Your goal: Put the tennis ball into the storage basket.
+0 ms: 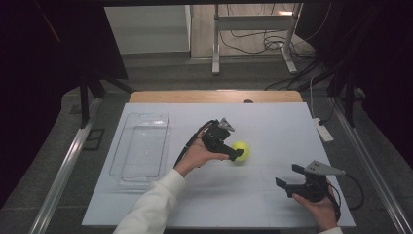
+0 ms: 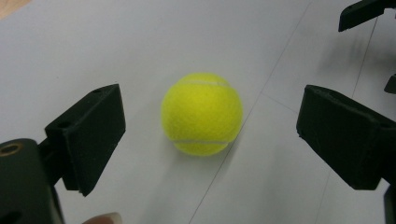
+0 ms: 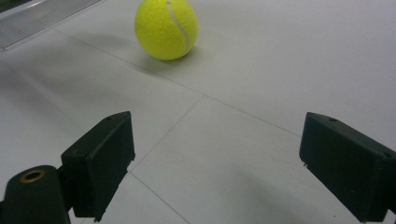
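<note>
A yellow tennis ball rests on the white tabletop near its middle. My left gripper is open and reaches toward the ball from the left. Its two black jaws stand one on each side of the ball with a gap on both sides, not touching it. My right gripper is open at the front right, nothing between its jaws. It points toward the ball, which lies some way ahead of it.
A clear plastic tray lies on the left part of the table. A white power strip sits at the table's right edge. Cables and a metal frame stand on the floor beyond the far edge.
</note>
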`<state>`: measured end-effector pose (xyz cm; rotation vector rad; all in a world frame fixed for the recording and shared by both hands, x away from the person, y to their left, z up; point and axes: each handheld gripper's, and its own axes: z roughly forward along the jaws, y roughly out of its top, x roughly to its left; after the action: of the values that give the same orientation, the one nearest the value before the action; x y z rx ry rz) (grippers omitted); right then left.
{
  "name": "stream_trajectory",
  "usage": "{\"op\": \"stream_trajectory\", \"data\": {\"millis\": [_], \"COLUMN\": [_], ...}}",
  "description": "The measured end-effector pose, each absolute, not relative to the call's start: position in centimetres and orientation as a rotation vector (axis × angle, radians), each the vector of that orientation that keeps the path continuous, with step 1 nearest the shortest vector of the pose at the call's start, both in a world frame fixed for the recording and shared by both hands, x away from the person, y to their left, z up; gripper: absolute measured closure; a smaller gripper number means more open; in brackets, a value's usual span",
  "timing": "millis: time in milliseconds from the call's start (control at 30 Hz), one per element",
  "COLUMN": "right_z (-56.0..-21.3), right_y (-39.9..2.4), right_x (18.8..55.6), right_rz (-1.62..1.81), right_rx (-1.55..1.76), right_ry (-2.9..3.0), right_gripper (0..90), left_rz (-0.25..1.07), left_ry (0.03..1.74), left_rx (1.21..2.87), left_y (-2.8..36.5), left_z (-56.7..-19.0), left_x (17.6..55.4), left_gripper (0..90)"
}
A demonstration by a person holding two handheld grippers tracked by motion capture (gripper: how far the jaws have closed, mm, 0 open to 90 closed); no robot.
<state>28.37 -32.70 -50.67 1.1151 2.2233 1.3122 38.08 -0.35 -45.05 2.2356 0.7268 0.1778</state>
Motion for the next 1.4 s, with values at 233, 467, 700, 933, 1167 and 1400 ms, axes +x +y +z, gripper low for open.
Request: {"op": "stream_trajectory", "data": {"millis": [233, 467, 700, 933, 1167, 1400], "right_z": [-50.7, -50.7, -50.7, -50.7, -50.7, -50.8], "right_y": [-32.7, -32.7, -32.7, -32.7, -32.7, -32.8], "right_x": [28.4, 28.4, 28.4, 28.4, 28.4, 28.4], "right_rz": [1.31, 1.31, 1.312, 1.307, 1.305, 1.305], "right_rx": [1.114, 1.114, 1.116, 1.112, 1.112, 1.114], "right_ry": [2.225, 2.226, 2.228, 2.23, 2.23, 2.229], "right_gripper": [10.5, 10.5, 10.5, 10.5, 10.5, 10.5], "left_rz": [0.173, 0.176, 0.168, 0.168, 0.162, 0.143], "left_ry": [0.719, 0.715, 0.731, 0.747, 0.764, 0.771], "left_rx": [2.242, 2.259, 2.262, 2.274, 2.285, 2.298], "left_y": [-0.8, -1.2, -1.6, -2.1, -2.1, -2.4], "left_z": [-45.1, -45.2, -45.6, -46.1, -46.5, -47.1], "left_x": [38.3, 38.6, 39.2, 39.8, 40.3, 40.7], "left_gripper": [8.8, 8.6, 8.6, 8.3, 8.2, 8.1]}}
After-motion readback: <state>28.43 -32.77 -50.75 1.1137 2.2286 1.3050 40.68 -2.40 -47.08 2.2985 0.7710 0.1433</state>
